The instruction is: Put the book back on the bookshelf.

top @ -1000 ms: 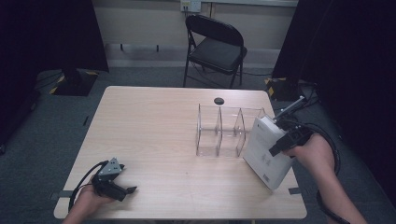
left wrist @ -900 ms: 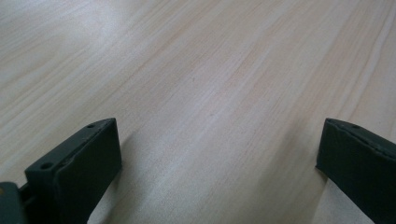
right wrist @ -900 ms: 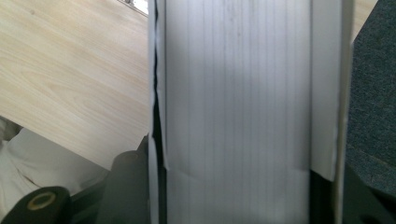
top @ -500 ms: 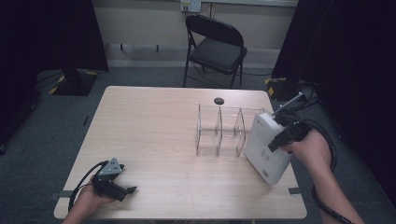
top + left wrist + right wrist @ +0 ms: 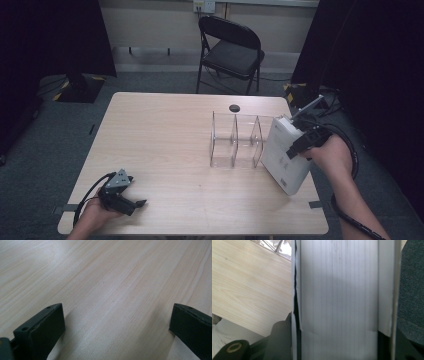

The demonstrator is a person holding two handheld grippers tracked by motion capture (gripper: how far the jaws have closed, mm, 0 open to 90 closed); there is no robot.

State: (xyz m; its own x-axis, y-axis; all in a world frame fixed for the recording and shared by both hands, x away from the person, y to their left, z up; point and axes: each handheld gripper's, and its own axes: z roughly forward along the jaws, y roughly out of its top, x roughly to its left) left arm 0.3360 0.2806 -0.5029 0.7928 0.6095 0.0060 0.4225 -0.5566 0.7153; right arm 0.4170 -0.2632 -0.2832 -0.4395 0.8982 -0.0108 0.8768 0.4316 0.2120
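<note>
A white box [image 5: 284, 156], flat and book-shaped with small dark print on its broad face, stands tilted at the right end of the table [image 5: 165, 130], its lower corner near the table's front right edge and its top leaning away from a clear divider rack [image 5: 236, 142] just beside it. In the right gripper view the box's narrow white edge [image 5: 339, 300] runs up between the 2 black jaws, with a seam down one side where a flap overlaps. The right gripper [image 5: 306, 140] is clamped on the box's upper right side, jaws pressed to both faces; the tilt looks like a way to line the box up with one of the rack's 3 upright slots, which appear empty. The left gripper [image 5: 122, 200] rests on the tabletop at the front left corner, well apart from the work, its jaws spread wide with bare wood between them [image 5: 117, 315], probably parked out of the way. A small dark disc [image 5: 234, 108] lies behind the rack, and a black folding chair [image 5: 231, 50] stands beyond the table.
</note>
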